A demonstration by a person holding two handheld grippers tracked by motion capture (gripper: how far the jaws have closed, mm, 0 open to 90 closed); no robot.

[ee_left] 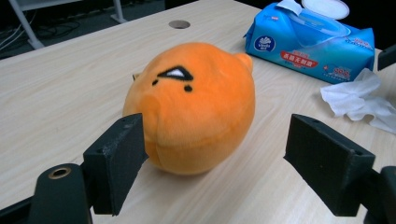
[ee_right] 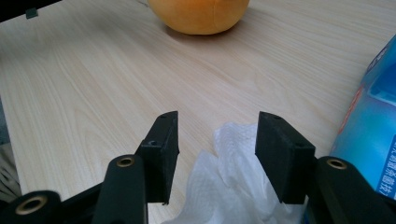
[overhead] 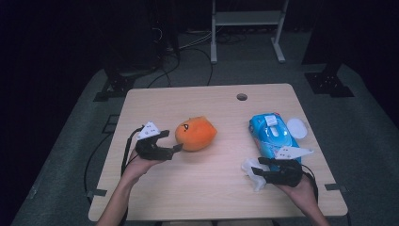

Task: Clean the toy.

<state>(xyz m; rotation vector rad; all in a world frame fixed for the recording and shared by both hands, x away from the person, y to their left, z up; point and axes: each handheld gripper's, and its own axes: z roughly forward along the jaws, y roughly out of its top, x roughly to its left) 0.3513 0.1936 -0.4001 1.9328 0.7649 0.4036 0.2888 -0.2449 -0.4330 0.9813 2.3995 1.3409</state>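
Left side of the table (overhead: 155,101): the left hand (overhead: 136,168) holds the left gripper (overhead: 175,141) level, its tips pointing toward the plush (overhead: 195,133). The jaws stand wide. In the left gripper view the plush (ee_left: 198,105) lies between and just beyond the two jaws; the left jaw is at or against its flank, and I cannot tell whether it touches. The right jaw is clearly apart from it, with bare tabletop between. The pads do not press the plush.

Centre: the plush is orange and round, with a small black-and-white mark on its upper face. It rests on the wood near the middle of the table, left of centre.

Right side: a blue wipes pack (overhead: 274,134) lies near the right edge, its white lid (overhead: 296,127) flipped open toward that edge. A crumpled white wipe (overhead: 251,172) lies on the table just in front of the pack.

The right hand (overhead: 303,190) holds the right gripper (overhead: 258,168) low over the wipe. In the right gripper view the jaws stand moderately wide, with the wipe (ee_right: 231,172) lying between them. A gap shows at each pad, so the wipe is not clamped. The pack (ee_right: 371,135) is just beside the right jaw.
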